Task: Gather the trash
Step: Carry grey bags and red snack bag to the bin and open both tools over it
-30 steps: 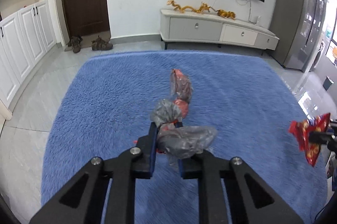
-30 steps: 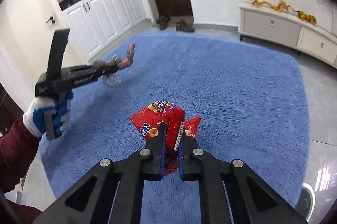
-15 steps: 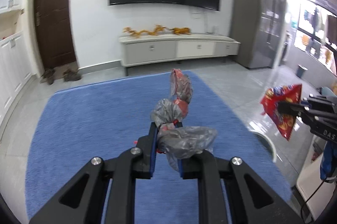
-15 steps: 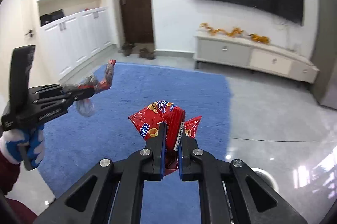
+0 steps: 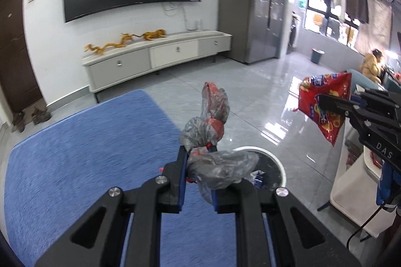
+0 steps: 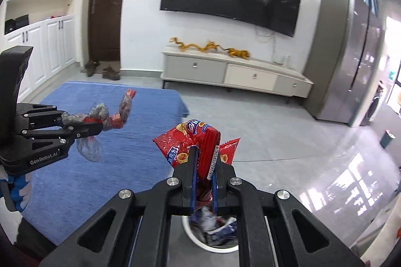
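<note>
My left gripper [image 5: 199, 159] is shut on a twisted grey plastic bag with red bits [image 5: 213, 129], held in the air; it also shows in the right wrist view [image 6: 105, 116]. My right gripper [image 6: 204, 156] is shut on a red snack bag [image 6: 198, 141], which also shows in the left wrist view [image 5: 325, 104]. A round white trash bin [image 6: 213, 239] with trash inside stands on the floor right below my right gripper. In the left wrist view the trash bin [image 5: 270, 161] lies just beyond and below the plastic bag.
A blue rug [image 5: 87, 154] covers the floor to the left. A white TV cabinet [image 6: 235, 74] stands against the far wall under a TV. A grey fridge [image 6: 351, 59] is at right. A white table edge [image 5: 356, 191] is at right in the left wrist view.
Both grippers have swung right, off the blue rug toward the tiled floor, each holding its trash. The white trash bin has come into view below them.
</note>
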The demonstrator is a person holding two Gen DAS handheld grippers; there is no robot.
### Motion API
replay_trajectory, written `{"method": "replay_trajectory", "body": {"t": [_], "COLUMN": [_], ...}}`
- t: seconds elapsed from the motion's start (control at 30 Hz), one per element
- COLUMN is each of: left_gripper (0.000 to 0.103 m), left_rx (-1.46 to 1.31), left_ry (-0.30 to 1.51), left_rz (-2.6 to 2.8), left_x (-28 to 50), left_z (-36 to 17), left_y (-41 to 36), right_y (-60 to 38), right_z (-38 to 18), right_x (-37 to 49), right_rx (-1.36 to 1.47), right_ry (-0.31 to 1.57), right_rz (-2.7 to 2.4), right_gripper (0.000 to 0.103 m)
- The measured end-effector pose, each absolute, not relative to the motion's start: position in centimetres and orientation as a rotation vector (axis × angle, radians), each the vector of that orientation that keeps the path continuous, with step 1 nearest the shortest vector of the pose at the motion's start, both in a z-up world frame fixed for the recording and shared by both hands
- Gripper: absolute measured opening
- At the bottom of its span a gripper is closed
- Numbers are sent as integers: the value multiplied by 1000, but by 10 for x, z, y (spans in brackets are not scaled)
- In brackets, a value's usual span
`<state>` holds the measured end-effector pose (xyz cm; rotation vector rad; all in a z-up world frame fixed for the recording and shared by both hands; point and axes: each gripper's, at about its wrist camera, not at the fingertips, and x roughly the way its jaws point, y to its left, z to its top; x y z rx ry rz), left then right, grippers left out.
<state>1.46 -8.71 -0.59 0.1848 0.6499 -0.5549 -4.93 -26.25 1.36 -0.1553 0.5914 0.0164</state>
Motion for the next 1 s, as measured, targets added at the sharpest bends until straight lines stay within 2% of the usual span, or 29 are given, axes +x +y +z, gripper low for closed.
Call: {"method": "replay_trajectory", "body": {"t": [0.33, 0.53, 0.87, 1.0], "left_gripper": [15, 15, 18, 18], "left_rx": [250, 305, 319, 305], "left_ry": [716, 807, 1083, 1139], "left_rz": [-620, -643, -686, -698], "left_x": [24, 43, 104, 122], "left_z": [-26, -57, -131, -148], "left_y": [-163, -202, -263, -286], "right_y": [-308, -329, -386, -400], "right_z": [-11, -39, -176, -221], "right_x": [-32, -11, 56, 74], "right_rx": [-83, -17, 229, 285], "right_ry": [617, 674, 961, 1046], "right_rz": [-21, -20, -26, -43], "right_gripper": [9, 10, 10, 14]}}
